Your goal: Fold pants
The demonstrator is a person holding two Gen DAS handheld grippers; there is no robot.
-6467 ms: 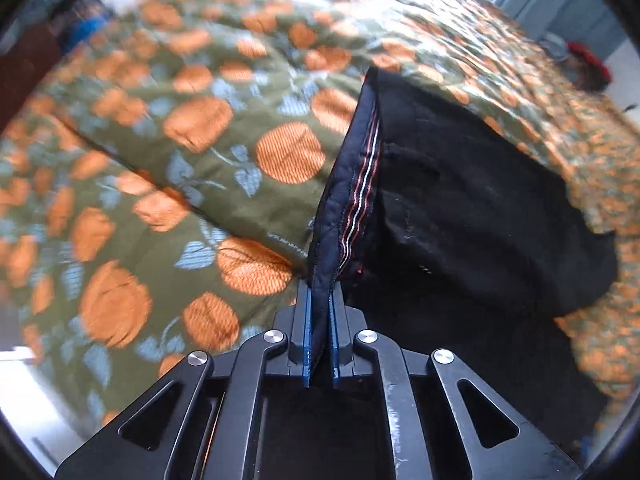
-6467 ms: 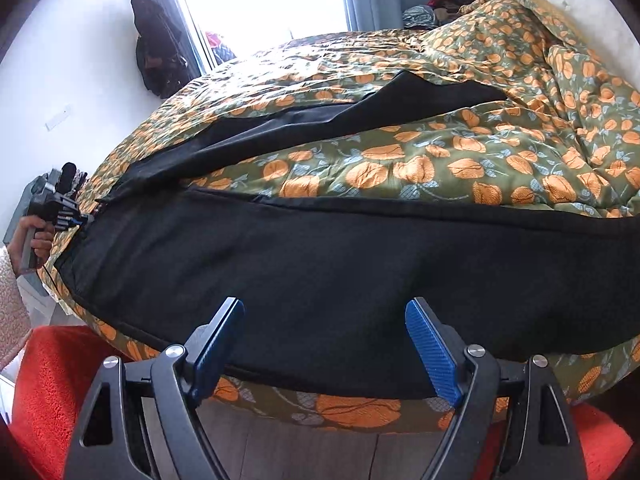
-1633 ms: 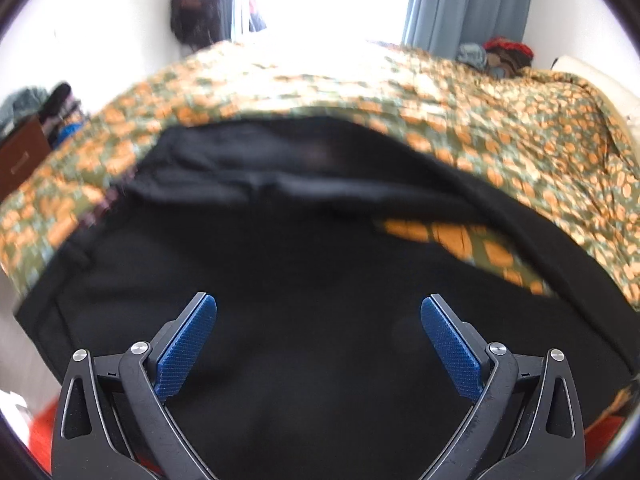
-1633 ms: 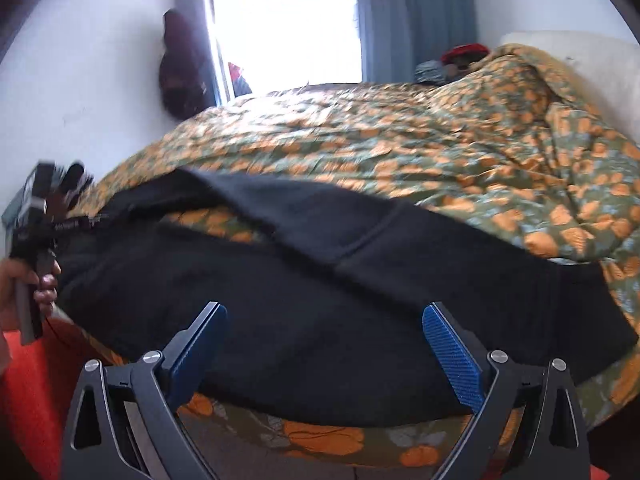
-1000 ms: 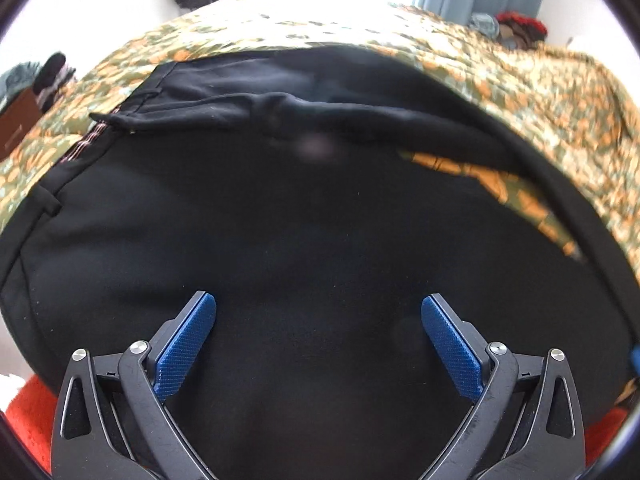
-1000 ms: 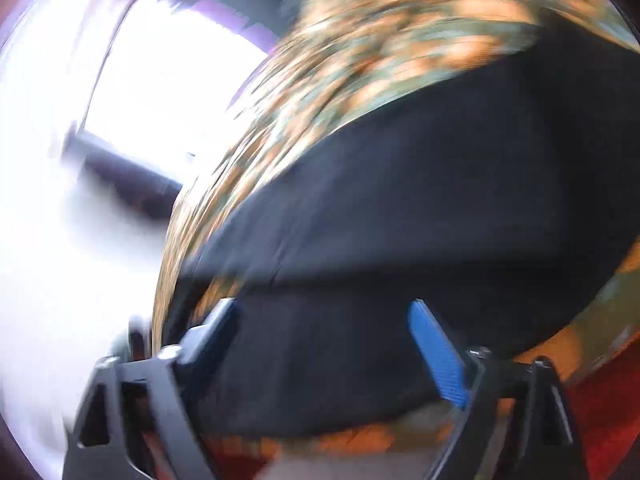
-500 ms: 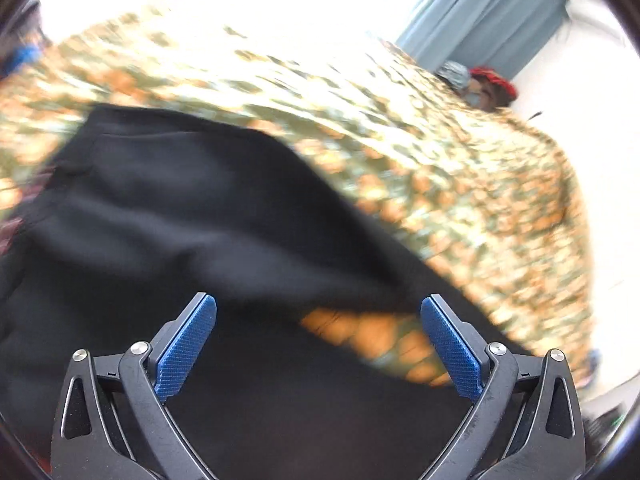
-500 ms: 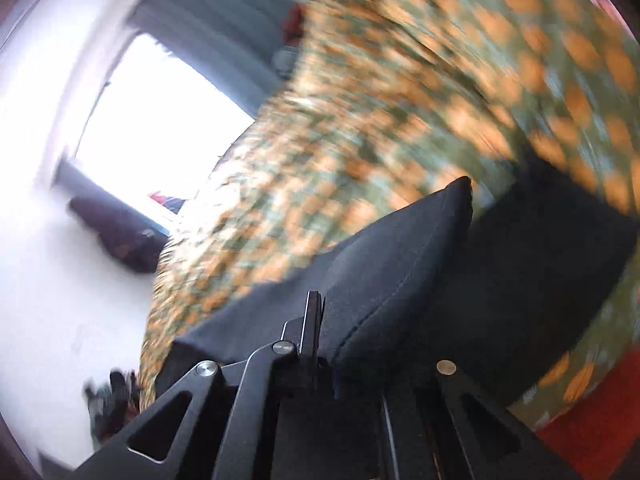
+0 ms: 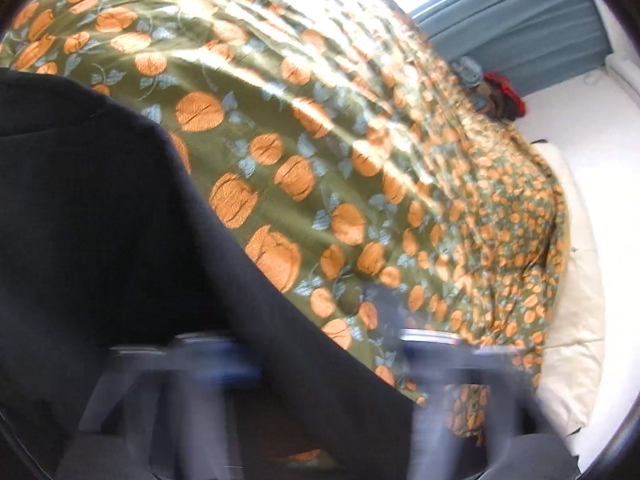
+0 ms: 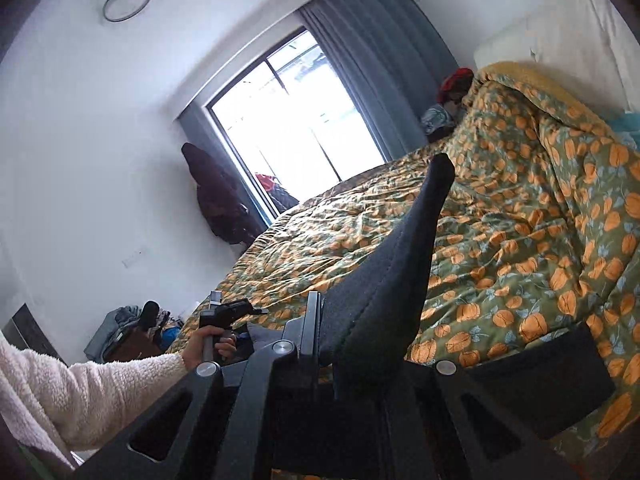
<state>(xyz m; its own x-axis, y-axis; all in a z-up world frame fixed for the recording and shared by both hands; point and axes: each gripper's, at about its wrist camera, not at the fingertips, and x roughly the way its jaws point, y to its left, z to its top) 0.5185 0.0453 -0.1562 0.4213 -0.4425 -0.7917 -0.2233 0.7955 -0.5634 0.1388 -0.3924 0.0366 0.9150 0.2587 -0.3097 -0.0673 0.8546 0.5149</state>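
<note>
The right gripper (image 10: 320, 344) is clamped shut on a fold of the black pants (image 10: 400, 264), lifting it above the flowered bedspread (image 10: 520, 240) while the rest of the pants lies on the bed. The left gripper (image 9: 320, 364) is smeared by blur over the pants (image 9: 100, 220); I cannot tell whether it is open.

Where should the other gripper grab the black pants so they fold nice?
Probably at the edge of the pants that runs slantwise across the quilt, coming in from the quilt side. That edge lies flat and free on the bed, so a finger could slide under it. The right gripper already pinches a hem end that sticks up; the left gripper is too blurred to judge.
</note>
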